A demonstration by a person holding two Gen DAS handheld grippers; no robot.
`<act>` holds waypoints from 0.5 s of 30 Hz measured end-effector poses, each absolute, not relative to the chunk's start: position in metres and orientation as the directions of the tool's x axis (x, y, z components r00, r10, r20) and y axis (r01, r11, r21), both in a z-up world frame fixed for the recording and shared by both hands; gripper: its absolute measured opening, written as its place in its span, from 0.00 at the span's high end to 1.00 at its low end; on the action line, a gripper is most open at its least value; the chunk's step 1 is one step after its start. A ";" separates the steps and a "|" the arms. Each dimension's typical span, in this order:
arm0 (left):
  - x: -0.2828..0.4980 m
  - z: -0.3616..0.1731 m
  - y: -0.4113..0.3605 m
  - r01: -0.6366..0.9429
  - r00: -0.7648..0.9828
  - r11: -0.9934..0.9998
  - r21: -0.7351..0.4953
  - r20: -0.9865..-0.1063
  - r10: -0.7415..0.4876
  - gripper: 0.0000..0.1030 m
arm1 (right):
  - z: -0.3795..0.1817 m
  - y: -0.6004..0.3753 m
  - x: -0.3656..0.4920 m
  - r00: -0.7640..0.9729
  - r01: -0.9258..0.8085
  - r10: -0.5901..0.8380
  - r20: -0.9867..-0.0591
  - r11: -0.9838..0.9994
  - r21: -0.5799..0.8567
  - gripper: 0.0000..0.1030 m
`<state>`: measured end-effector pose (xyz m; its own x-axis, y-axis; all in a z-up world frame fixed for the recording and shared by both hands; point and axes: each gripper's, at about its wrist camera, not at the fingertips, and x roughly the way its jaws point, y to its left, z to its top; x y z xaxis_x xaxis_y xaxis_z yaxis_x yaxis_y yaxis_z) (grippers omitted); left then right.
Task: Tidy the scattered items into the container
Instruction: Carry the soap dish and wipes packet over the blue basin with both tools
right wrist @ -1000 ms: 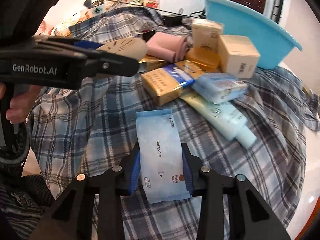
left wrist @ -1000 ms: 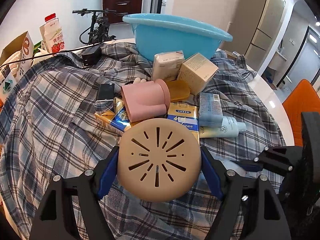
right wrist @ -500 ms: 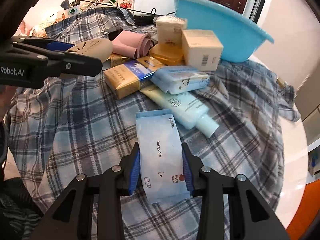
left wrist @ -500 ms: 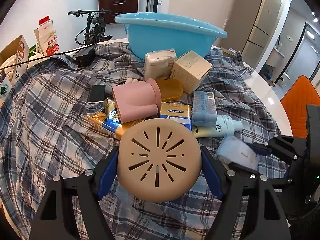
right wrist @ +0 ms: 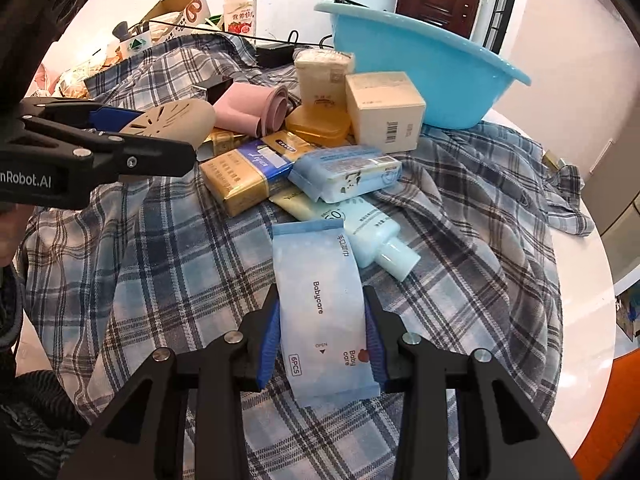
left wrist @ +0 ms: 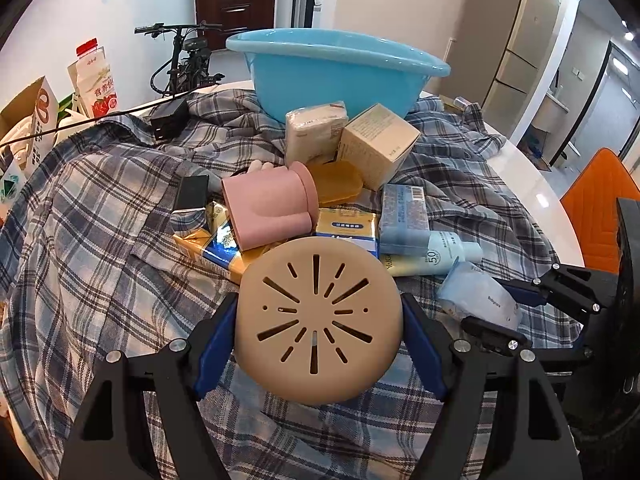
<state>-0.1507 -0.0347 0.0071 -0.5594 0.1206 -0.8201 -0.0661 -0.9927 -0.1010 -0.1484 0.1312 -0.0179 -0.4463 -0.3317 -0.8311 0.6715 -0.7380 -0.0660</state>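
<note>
**Both grippers holding items above a cluttered plaid cloth**

The left gripper [left wrist: 318, 320] is clamping a round tan slotted disc [left wrist: 318, 322] by its edges, blue pads pressing on either side. The right gripper [right wrist: 322, 326] is squeezing a pale blue Babycare wipes pack [right wrist: 320, 300] lengthwise between its blue pads. In the left wrist view, that same pack [left wrist: 478, 298] is showing at the right, pinched in the right gripper [left wrist: 508, 308].

A blue plaid cloth [right wrist: 140, 248] is covering the white table [right wrist: 580, 272]. A light blue plastic basin [left wrist: 336, 72] is sitting at the far side of the cloth. Just in front of it, a pile of items is lying together: a tissue pack [left wrist: 314, 130] and a cream carton [left wrist: 378, 142] nearest the basin, an amber soap case [left wrist: 338, 182] tucked below them, a pink cup [left wrist: 270, 210] lying on its side, gold and blue tissue packs [right wrist: 248, 176], a blue wipes packet [right wrist: 346, 172] and a sunscreen tube [right wrist: 360, 226] with its cap pointing toward the right gripper. A milk carton [left wrist: 94, 78] is standing at the far left, beyond the cloth.
</note>
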 end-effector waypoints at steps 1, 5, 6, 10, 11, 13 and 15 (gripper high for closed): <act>-0.151 0.008 -0.034 -0.069 -0.559 -0.993 -0.100 -0.820 0.121 0.23 | -0.017 0.132 -0.148 -0.447 0.671 -0.332 -0.831 -0.738 -0.066 0.65; -0.152 0.009 -0.031 -0.074 -0.559 -0.993 -0.093 -0.821 0.118 0.23 | -0.014 0.133 -0.148 -0.453 0.671 -0.334 -0.827 -0.738 -0.070 0.65; -0.153 0.010 -0.031 -0.075 -0.560 -0.993 -0.092 -0.820 0.118 0.23 | -0.013 0.134 -0.149 -0.455 0.671 -0.335 -0.825 -0.739 -0.070 0.65; -0.154 0.014 -0.030 -0.075 -0.570 -0.992 -0.102 -0.812 0.126 0.23 | -0.008 0.137 -0.152 -0.469 0.661 -0.334 -0.817 -0.747 -0.074 0.65; -0.154 0.015 -0.029 -0.075 -0.572 -0.992 -0.103 -0.811 0.127 0.23 | -0.006 0.137 -0.153 -0.473 0.658 -0.333 -0.816 -0.749 -0.076 0.65; -0.155 0.017 -0.028 -0.081 -0.574 -0.992 -0.097 -0.809 0.126 0.23 | -0.003 0.138 -0.154 -0.481 0.656 -0.334 -0.811 -0.750 -0.081 0.65; -0.156 0.020 -0.025 -0.088 -0.576 -0.992 -0.087 -0.808 0.122 0.23 | 0.001 0.139 -0.156 -0.489 0.654 -0.335 -0.806 -0.752 -0.084 0.65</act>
